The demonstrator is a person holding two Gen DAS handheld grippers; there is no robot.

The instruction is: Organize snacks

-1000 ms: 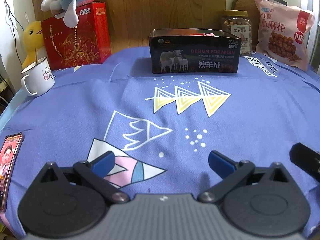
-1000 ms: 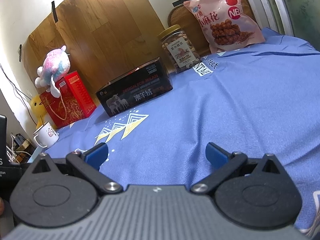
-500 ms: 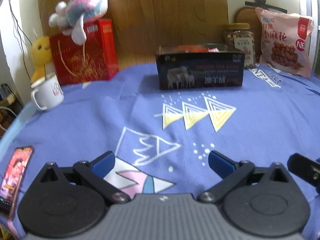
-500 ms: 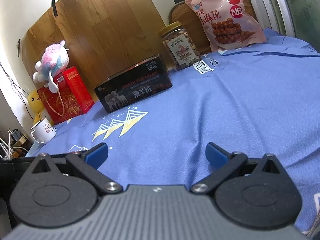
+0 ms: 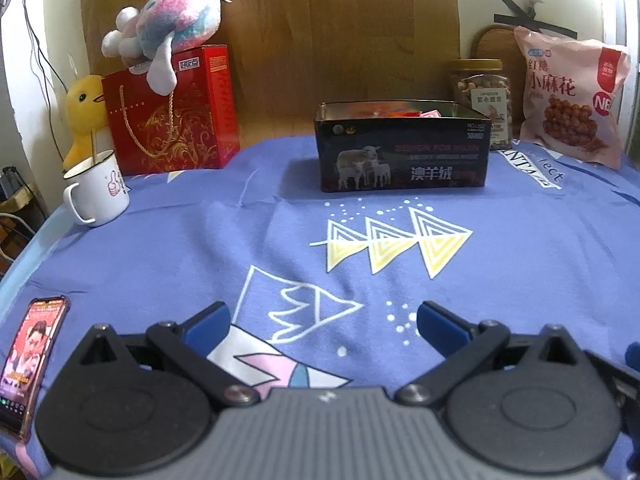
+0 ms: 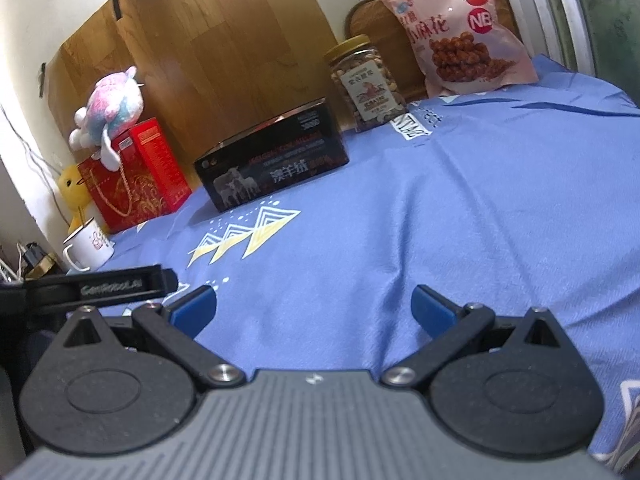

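With the left gripper [image 5: 323, 322] and right gripper [image 6: 313, 305] both spread wide and empty, a hurried reach could topple the nut jar [image 5: 482, 98] at one o'clock behind the black tin [image 5: 402, 146] at twelve, which now looks nearer than before.

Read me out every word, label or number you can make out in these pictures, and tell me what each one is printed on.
"澳羊绒": front of the black tin.
"小麻花", "红糖" and "NB": pink snack bag.
"GenRobot.AI": side of the left tongs, seen from the right wrist.
"...rect", cut off: white strip printed on the blue cloth.
Too blurred or small: the tin's red line and corner number, the nut jar label, the red gift box sticker, the phone screen.
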